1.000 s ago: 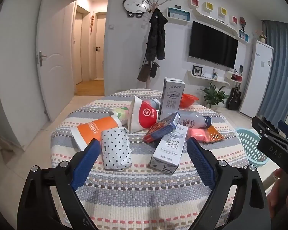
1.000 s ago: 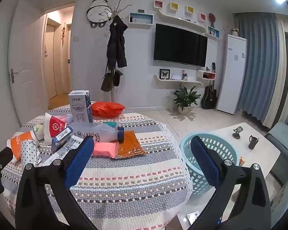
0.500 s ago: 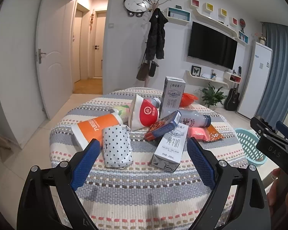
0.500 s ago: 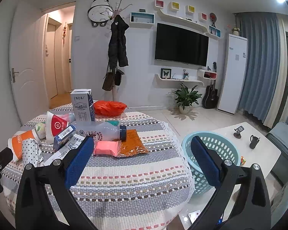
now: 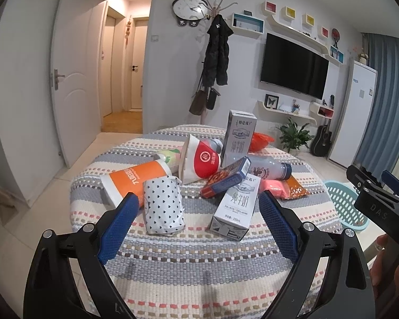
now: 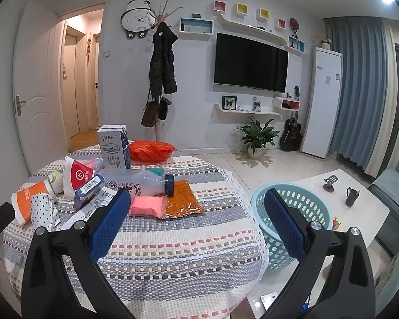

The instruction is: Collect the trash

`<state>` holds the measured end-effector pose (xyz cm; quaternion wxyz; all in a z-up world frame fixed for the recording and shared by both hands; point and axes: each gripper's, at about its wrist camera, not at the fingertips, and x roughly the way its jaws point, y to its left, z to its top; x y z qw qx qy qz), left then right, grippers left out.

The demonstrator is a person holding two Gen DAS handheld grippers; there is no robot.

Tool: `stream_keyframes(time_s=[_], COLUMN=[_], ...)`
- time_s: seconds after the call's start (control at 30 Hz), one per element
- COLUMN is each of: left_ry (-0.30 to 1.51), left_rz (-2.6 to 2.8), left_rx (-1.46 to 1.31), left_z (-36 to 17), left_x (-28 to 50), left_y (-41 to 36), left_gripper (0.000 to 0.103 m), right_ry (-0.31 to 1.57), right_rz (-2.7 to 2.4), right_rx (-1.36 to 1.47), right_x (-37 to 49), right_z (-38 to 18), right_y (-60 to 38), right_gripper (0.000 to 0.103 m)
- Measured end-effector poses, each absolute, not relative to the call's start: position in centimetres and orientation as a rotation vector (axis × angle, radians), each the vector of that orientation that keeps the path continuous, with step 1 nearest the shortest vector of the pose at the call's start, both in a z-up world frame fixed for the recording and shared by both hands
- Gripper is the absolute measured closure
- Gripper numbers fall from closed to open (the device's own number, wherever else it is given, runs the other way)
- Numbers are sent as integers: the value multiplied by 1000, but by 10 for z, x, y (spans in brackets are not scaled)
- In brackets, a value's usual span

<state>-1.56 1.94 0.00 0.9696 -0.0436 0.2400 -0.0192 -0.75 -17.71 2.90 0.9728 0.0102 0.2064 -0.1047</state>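
Observation:
Trash lies piled on a round table with a striped cloth [image 5: 194, 260]: a lying milk carton [image 5: 235, 207], a polka-dot pouch [image 5: 162, 207], an orange cup [image 5: 135, 179], a red-and-white cup [image 5: 199, 159], a flat blue-red box [image 5: 224, 176], a plastic bottle [image 6: 139, 183], an upright milk carton [image 6: 113, 147], a pink packet [image 6: 147, 206], an orange packet [image 6: 182, 199] and an orange bag [image 6: 151, 150]. My left gripper [image 5: 196, 220] is open and empty, just short of the pouch and lying carton. My right gripper [image 6: 198, 215] is open and empty above the table's right edge. A teal basket [image 6: 292, 212] stands right of the table.
A white low table [image 6: 359, 199] with a phone stand and a dark cup is beyond the basket. A grey seat [image 6: 396, 194] is at the far right. A coat rack [image 6: 162, 74], a potted plant [image 6: 256, 138] and a guitar [image 6: 292, 133] line the far wall.
Both grippers have drifted slightly towards the table, so the trash looks a little nearer. Jaws stay open. Nothing on the table has moved.

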Motion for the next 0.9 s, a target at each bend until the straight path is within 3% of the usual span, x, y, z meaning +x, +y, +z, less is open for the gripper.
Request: stream_keyframes(time_s=[0.9], left_ry=[473], left_rz=[-25], left_rx=[-94], left_z=[-2], left_x=[-17], left_y=[28], left_gripper=[14], right_ry=[422], right_rz=[-208], right_rx=[29], right_x=[-7], right_z=[27], right_y=[-179], right_gripper=[12])
